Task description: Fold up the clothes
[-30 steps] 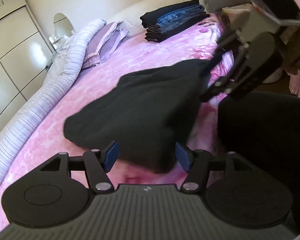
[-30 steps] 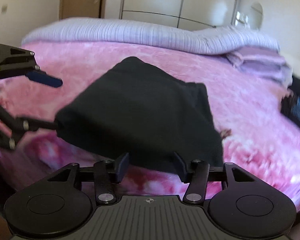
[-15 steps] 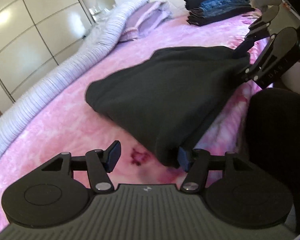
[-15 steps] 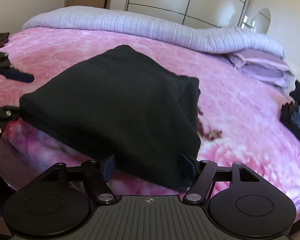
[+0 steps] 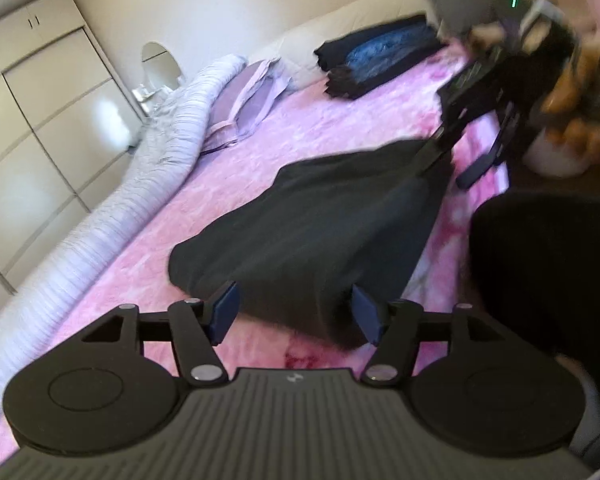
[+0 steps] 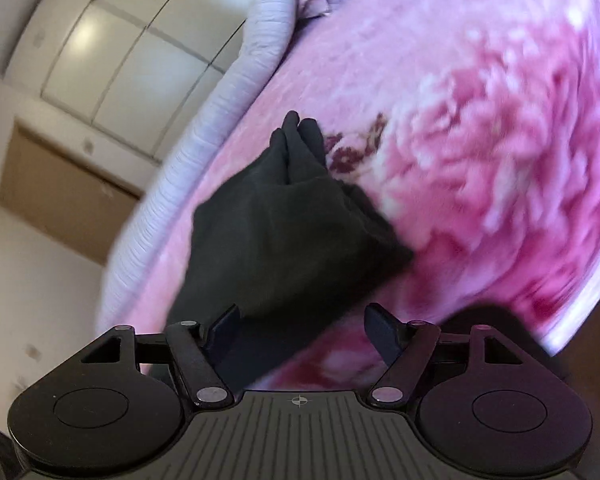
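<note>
A black folded garment (image 5: 324, 232) lies on the pink flowered bedspread (image 5: 340, 120). My left gripper (image 5: 295, 311) sits at its near edge. The jaws are easing open, with the garment's end between the blue pads and no clear squeeze on it. My right gripper (image 5: 444, 176) is blurred at the garment's far right corner, held by a person's hand (image 5: 572, 80). In the right wrist view that gripper (image 6: 302, 332) is rolled over and its jaws are opening. The garment (image 6: 280, 232) lies against the left finger (image 6: 224, 328), and the right finger is free.
A stack of folded dark clothes and jeans (image 5: 380, 56) sits at the head of the bed. A rolled lilac striped duvet (image 5: 160, 184) and a pillow (image 5: 244, 108) line the far side, before white wardrobes (image 5: 40, 120). A person's dark-clothed leg (image 5: 548, 272) stands at the bed's right edge.
The garment hung lifted between both grippers and now rests on the bedspread. The right gripper has rolled sideways and spread its jaws. The left gripper kept the garment's near edge between its fingers.
</note>
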`<state>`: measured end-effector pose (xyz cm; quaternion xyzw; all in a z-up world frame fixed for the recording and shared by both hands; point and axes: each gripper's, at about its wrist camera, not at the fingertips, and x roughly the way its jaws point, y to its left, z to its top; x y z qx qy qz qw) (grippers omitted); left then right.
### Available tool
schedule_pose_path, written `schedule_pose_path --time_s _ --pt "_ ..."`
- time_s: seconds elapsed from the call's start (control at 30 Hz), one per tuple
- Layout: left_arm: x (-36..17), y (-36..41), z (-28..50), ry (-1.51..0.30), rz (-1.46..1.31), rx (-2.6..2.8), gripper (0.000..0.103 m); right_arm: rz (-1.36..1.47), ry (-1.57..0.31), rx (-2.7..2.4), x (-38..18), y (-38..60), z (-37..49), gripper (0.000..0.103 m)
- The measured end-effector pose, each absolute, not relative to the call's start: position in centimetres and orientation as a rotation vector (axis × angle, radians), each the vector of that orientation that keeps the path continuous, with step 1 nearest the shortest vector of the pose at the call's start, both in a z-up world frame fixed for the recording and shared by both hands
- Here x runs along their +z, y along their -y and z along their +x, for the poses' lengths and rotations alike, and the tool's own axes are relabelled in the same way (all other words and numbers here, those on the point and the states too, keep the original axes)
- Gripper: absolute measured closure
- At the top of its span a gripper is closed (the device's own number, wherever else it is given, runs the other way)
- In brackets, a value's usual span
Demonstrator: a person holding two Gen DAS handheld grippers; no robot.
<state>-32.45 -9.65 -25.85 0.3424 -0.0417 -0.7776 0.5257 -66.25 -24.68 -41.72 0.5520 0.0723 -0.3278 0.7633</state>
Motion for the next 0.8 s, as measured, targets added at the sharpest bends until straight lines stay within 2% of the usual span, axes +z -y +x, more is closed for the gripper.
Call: schedule_pose_path --time_s 0.07,0.3,0.33,0.37,0.4,0.67,0.8 --pt "-25.3 9.1 -31.6 0.111 0.824 -1.897 0.044 1.215 -0.14 -0.707 -41.9 25.0 -65.4 0.023" --pt "-25.0 12.3 -28.6 0.049 0.776 -1.802 0.044 1.285 0.038 -0.782 -43.6 26.4 -64.7 0.023" --pt "-25.1 13.2 -28.4 0.036 0.768 -1.8 0.044 1.284 0.041 -0.804 -43.6 26.6 -64.6 0.041" --pt "-25.2 13.8 -28.3 0.033 0.766 -1.801 0.044 1.28 0.028 -0.822 -43.5 27.1 -64.7 0.085" --pt "-25.3 14.4 -28.3 0.032 0.765 -1.803 0.044 1.278 0.013 -0.831 -43.4 27.7 -64.8 0.088" --pt "-26.6 16.6 -29.7 0.202 0.886 -1.829 0.044 0.939 -0.186 -0.864 -35.7 39.9 -65.3 0.09" --pt "-28.5 18.7 -30.9 0.36 1.026 -1.78 0.044 0.92 -0.324 -0.914 -36.7 47.9 -64.6 0.089"
